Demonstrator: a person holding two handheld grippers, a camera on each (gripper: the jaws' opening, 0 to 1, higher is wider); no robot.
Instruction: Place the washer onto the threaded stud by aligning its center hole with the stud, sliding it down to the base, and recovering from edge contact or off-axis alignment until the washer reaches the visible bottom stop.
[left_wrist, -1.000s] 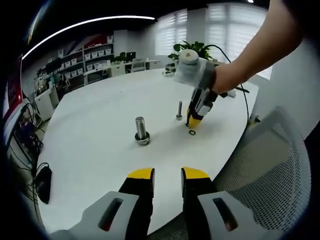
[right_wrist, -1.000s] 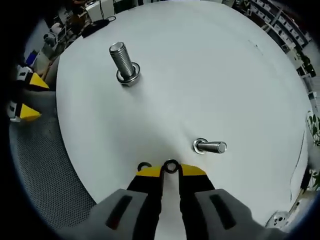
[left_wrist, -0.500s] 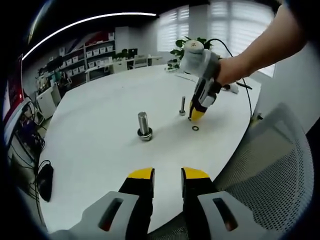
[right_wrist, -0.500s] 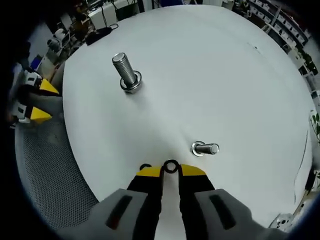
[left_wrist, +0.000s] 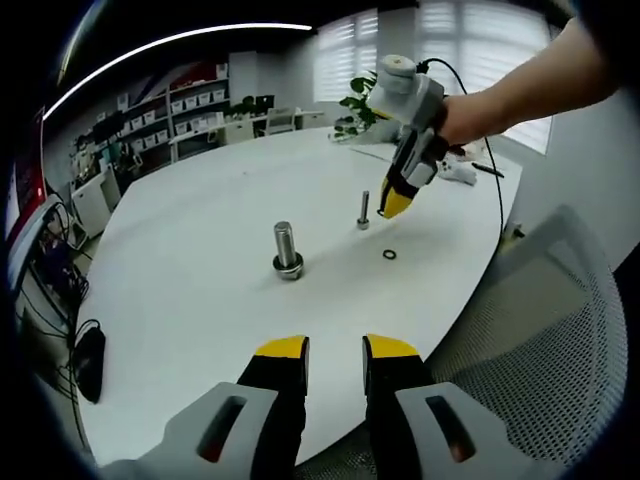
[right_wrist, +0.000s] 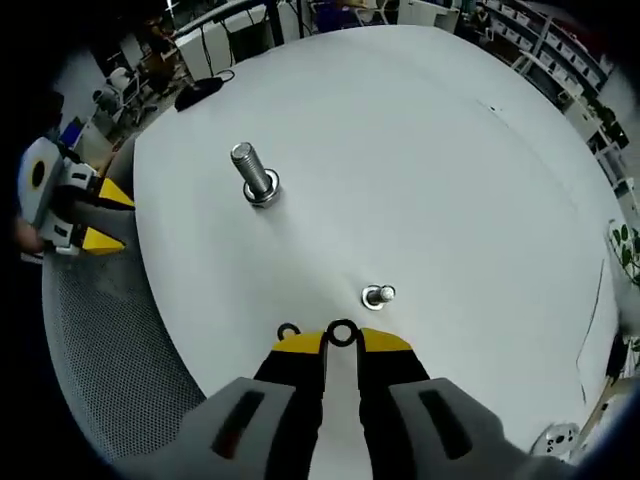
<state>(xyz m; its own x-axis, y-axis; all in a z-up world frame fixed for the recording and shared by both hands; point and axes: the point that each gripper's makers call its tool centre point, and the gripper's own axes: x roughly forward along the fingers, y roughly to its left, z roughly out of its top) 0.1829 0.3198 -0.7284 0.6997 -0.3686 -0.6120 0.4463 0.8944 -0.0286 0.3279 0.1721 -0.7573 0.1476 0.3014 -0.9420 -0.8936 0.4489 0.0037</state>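
My right gripper (right_wrist: 342, 340) is shut on a small dark washer (right_wrist: 331, 334), pinched upright between its yellow tips. It hangs above the white table (right_wrist: 450, 160), just short of the thin threaded stud (right_wrist: 378, 295), which I see almost end-on. A second washer (right_wrist: 288, 331) lies on the table by the left jaw tip. In the left gripper view the right gripper (left_wrist: 395, 205) hovers just right of the stud (left_wrist: 363, 210), with the loose washer (left_wrist: 389, 254) below it. My left gripper (left_wrist: 337, 350) stays at the table's near edge, open with nothing between its jaws.
A thick bolt with a washer at its base (left_wrist: 286, 250) stands left of the stud, also seen as the thick bolt (right_wrist: 255, 177). A mesh chair back (left_wrist: 540, 330) is at the right. A black mouse (left_wrist: 88, 365) lies near the table's left edge. A plant (left_wrist: 365, 100) stands at the far end.
The right gripper has risen from the table with the washer in it and now sits higher beside the stud. The left gripper has stayed put.
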